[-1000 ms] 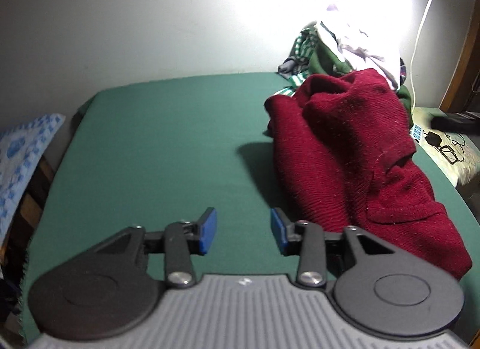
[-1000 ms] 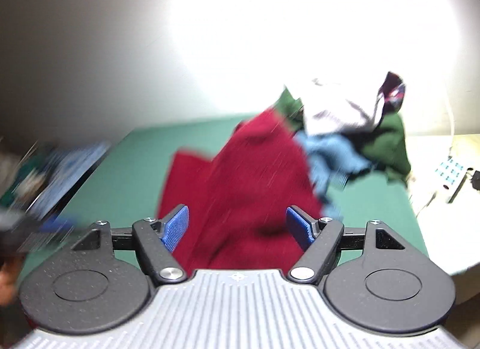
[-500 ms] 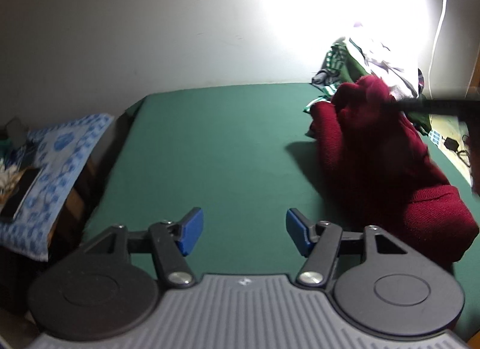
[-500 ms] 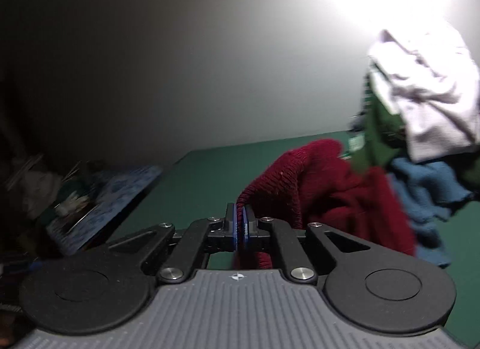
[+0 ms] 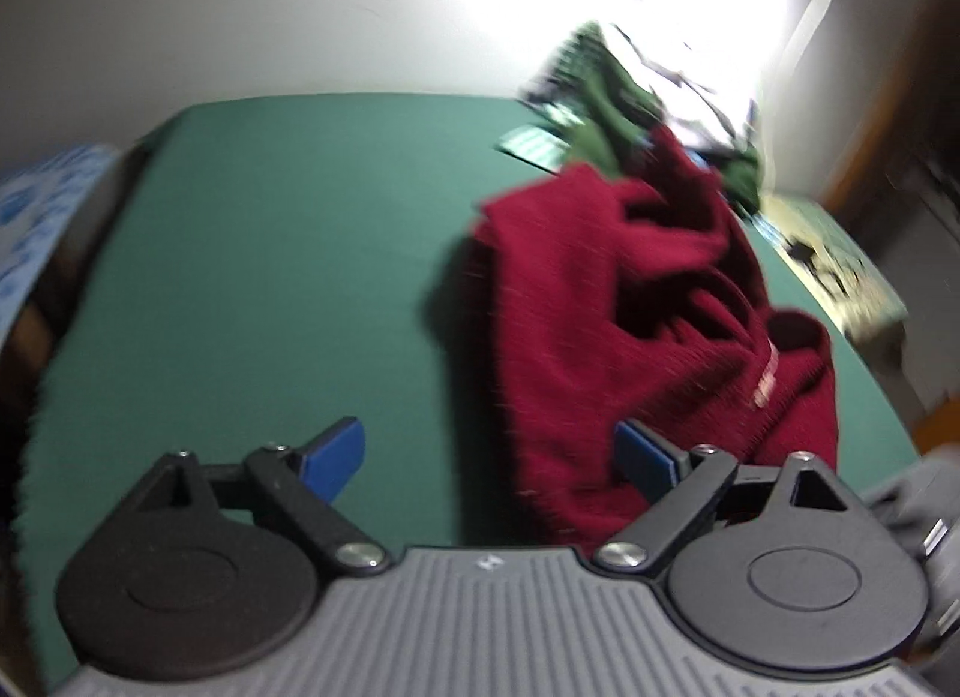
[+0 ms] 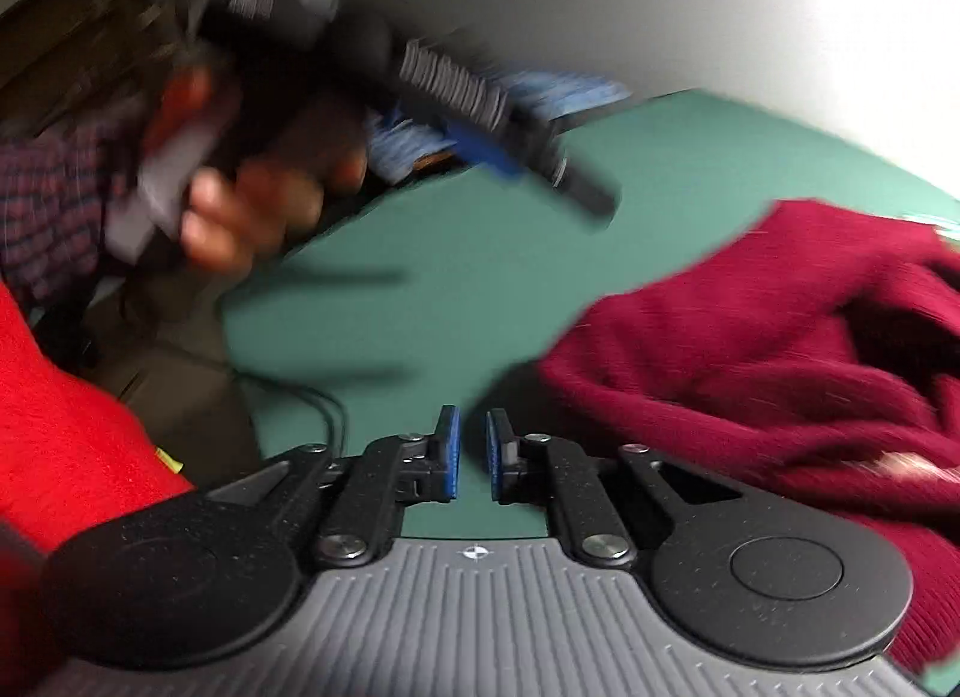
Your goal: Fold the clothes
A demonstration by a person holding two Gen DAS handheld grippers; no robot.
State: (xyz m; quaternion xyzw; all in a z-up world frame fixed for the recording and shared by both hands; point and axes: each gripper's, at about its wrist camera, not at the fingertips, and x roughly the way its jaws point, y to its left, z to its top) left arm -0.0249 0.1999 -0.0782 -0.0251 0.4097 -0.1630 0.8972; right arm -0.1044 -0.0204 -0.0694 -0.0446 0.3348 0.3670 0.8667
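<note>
Hovering over the green table point(image 5: 270, 253), left gripper point(image 5: 489, 457) has its blue pads spread wide with nothing between them. Left pad sits over bare green cloth; right pad point(image 5: 645, 451) is right at the near hem of the maroon sweater point(image 5: 630, 325), contact unclear through the blur. Blue-patterned fabric point(image 5: 36, 223) hangs off the table's left edge. Sweater lies crumpled on the right half of the table, collar label facing up toward the right edge. Behind it, at the far right corner, a pile of green and white clothes point(image 5: 606, 115) is washed out by a bright light on the wall. A white cable point(image 5: 810, 19) runs down the wall there.

Right wrist view: red fabric point(image 6: 66, 415) fills the lower left corner, a plaid sleeve point(image 6: 54, 199) above it. A hand point(image 6: 252, 211) holds the left gripper point(image 6: 480, 151) above the table, heavily motion-blurred. Right gripper point(image 6: 470, 457) is near the table's front edge, pads nearly together with a narrow gap, gripping nothing, green surface visible between them. Sweater point(image 6: 780, 349) sits just to the right of it, spilling past the gripper body, not between the pads.
</note>
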